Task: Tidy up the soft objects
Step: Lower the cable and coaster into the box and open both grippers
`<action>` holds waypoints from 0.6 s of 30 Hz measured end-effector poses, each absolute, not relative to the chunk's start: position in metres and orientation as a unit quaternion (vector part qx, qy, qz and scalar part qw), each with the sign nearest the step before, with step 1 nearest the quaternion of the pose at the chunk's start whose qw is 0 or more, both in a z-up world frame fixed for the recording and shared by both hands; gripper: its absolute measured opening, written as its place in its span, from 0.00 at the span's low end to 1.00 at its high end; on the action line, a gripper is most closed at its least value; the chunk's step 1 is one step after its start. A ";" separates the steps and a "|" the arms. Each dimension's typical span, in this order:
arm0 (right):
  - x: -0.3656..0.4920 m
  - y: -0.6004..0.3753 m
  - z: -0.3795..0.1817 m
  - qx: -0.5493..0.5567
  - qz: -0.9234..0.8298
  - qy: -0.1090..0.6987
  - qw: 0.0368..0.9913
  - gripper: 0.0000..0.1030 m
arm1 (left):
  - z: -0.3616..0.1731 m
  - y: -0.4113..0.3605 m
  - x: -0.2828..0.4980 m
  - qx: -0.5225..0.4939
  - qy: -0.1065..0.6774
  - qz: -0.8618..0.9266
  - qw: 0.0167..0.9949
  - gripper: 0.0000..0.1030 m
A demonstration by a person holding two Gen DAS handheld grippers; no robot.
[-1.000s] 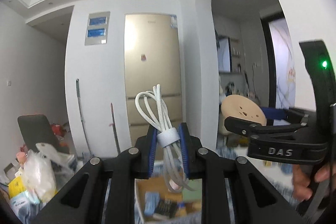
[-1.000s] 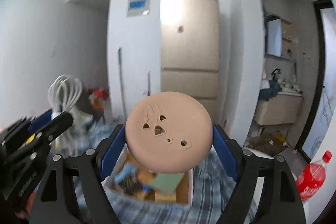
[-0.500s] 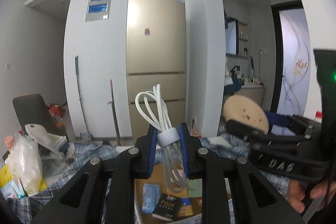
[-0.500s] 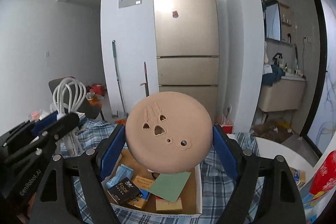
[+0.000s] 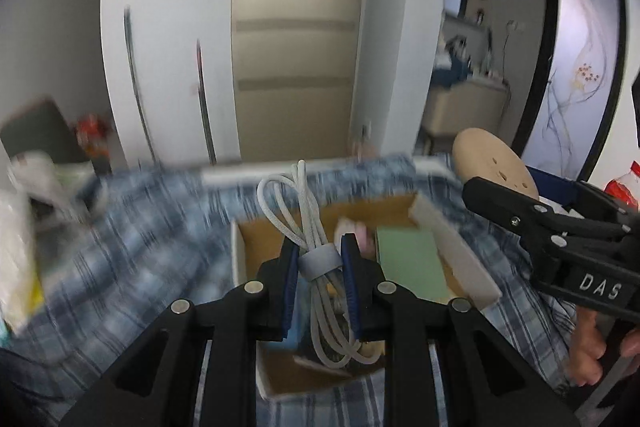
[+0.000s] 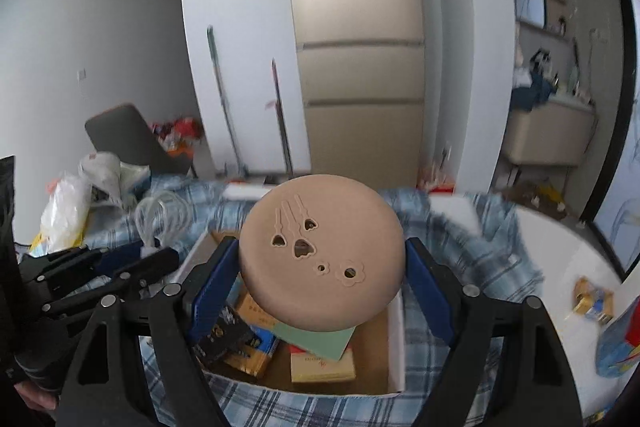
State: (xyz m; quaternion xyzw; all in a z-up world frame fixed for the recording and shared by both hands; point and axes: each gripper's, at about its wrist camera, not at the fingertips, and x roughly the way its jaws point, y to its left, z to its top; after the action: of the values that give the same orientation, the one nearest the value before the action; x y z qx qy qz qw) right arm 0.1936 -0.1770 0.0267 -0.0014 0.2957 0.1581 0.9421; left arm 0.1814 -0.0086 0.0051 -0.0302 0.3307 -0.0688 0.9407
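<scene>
Left wrist view: the left gripper [image 5: 319, 261] has its blue-padded fingers [image 5: 289, 277] drawn narrow, clamped on the grey strap of a coiled white cable [image 5: 310, 227], whose loops stand up past the fingertips while its lower ends hang toward an open cardboard box [image 5: 239, 255] directly below. That box sits on a surface covered with a blue plaid cloth [image 5: 140, 239], much of it blurred, and holds a green card [image 5: 410, 263] at its right side. To the right, the right gripper [image 5: 516, 195] is seen from the side.

Right wrist view: the right gripper's fingers [image 6: 430, 291] stand wide, pressed against both sides of a round tan cushion [image 6: 320, 253] with small cut-out shapes, held above the same box, where dark and orange packets [image 6: 244, 343] lie. A beige refrigerator [image 6: 360, 47] stands far behind, and white plastic bags [image 6: 68, 207] lie far left.
</scene>
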 end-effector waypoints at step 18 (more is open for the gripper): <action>0.220 -0.161 -0.039 -0.046 0.173 0.399 0.899 0.79 | -0.039 -0.003 0.209 -0.010 0.394 -0.067 0.916 0.39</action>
State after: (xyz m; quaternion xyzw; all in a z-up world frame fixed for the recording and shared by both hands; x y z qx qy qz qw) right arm 0.2199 -0.1609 -0.0393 -0.0461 0.3994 0.1735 0.8991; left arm 0.2093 -0.0030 -0.0393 -0.0103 0.3944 -0.0674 0.9164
